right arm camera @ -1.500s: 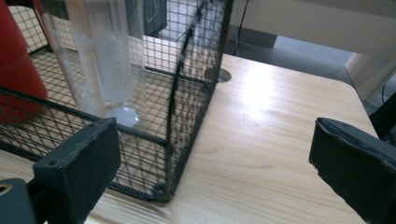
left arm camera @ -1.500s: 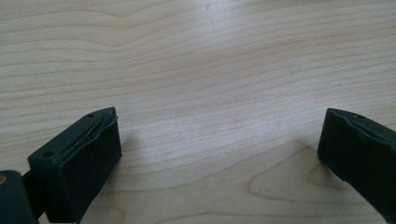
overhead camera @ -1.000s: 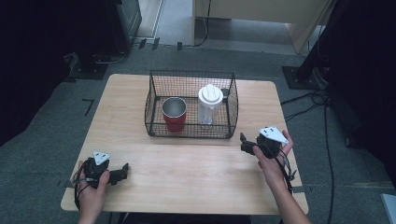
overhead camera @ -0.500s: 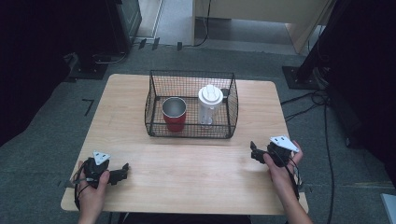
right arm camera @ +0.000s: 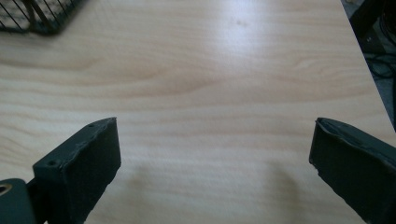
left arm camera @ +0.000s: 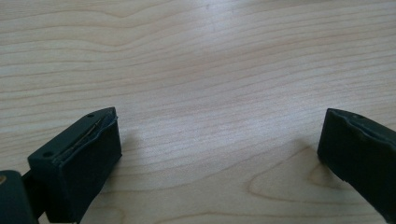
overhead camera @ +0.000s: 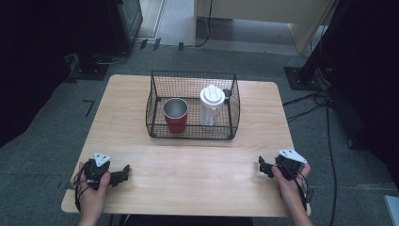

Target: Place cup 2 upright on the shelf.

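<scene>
A wire basket [overhead camera: 193, 106] stands on the far half of the wooden table [overhead camera: 188, 160], centred between its sides. Inside it are 2 things: a red cup [overhead camera: 175, 115] with a steel-coloured inside at the basket's left, upright and open at the top, and a white lidded bottle [overhead camera: 211, 104] at its right, also upright. The 2 stand near each other; whether they touch is hard to tell through the mesh.

The left gripper [overhead camera: 123, 170] lies low on the table well in front of the basket's left corner, near the near edge, held by the left hand [overhead camera: 92, 190]. In the left gripper view its jaws are spread wide with bare wood between them. The right gripper [overhead camera: 261, 165] rests well in front of the basket's right corner, held by the right hand [overhead camera: 291, 183]. In the right gripper view its jaws are likewise wide apart over bare wood, and a corner of the basket shows at top left.

The mesh walls of the basket stand between both grippers and the cup and bottle.
</scene>
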The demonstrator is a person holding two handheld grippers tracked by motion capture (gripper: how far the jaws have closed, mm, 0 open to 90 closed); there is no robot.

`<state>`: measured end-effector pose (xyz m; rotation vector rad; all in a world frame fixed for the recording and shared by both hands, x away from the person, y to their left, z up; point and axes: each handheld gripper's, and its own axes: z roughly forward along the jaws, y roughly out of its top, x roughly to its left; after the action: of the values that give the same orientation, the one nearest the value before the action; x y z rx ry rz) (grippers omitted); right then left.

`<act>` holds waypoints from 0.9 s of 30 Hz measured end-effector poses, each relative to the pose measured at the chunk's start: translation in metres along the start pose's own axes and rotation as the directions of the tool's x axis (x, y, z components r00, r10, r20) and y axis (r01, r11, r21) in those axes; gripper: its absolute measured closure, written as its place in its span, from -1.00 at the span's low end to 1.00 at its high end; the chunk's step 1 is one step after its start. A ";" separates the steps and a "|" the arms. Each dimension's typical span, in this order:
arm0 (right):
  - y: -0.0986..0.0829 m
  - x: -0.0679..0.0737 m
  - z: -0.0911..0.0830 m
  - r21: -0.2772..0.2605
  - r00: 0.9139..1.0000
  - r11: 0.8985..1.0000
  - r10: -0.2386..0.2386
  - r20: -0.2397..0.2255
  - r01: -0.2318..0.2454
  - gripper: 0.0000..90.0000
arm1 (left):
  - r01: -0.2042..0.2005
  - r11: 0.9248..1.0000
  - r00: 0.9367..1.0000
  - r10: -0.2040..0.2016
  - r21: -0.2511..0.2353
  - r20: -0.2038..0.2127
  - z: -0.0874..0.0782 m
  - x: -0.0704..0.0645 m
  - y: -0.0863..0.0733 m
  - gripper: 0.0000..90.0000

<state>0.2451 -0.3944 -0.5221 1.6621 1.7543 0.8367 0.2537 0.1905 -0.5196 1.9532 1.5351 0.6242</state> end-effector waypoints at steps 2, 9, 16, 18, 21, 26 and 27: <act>-0.004 -0.003 -0.001 0.020 1.000 1.000 0.004 0.010 -0.004 -0.95 | 0.002 1.000 1.000 -0.002 -0.001 0.000 0.000 0.000 0.000 -1.00; -0.012 -0.010 -0.008 0.066 1.000 0.998 -0.014 0.018 0.013 -0.96 | 0.001 1.000 1.000 -0.001 0.000 0.000 0.000 0.000 0.000 -1.00; -0.013 -0.016 -0.008 0.088 1.000 0.996 0.000 -0.023 0.002 -1.00 | 0.000 1.000 1.000 0.000 0.000 0.000 0.000 0.000 0.000 -1.00; -0.013 -0.016 -0.008 0.087 1.000 0.996 -0.002 -0.026 0.004 -1.00 | 0.001 1.000 1.000 -0.001 0.000 0.000 0.000 0.000 0.000 -1.00; -0.013 -0.016 -0.008 0.087 1.000 0.996 -0.001 -0.024 0.003 -1.00 | 0.002 1.000 1.000 -0.002 -0.002 0.000 0.000 0.000 0.000 -1.00; -0.011 -0.015 -0.006 0.088 1.000 0.996 -0.005 -0.029 0.007 -1.00 | 0.002 1.000 1.000 -0.002 -0.002 0.000 0.000 0.000 0.000 -1.00; -0.011 -0.015 -0.006 0.088 1.000 0.996 -0.004 -0.030 0.006 -1.00 | 0.000 1.000 1.000 0.000 0.000 0.000 0.000 0.000 0.000 -1.00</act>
<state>0.2346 -0.4101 -0.5271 1.7093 1.8392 0.7958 0.2537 0.1904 -0.5197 1.9528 1.5355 0.6247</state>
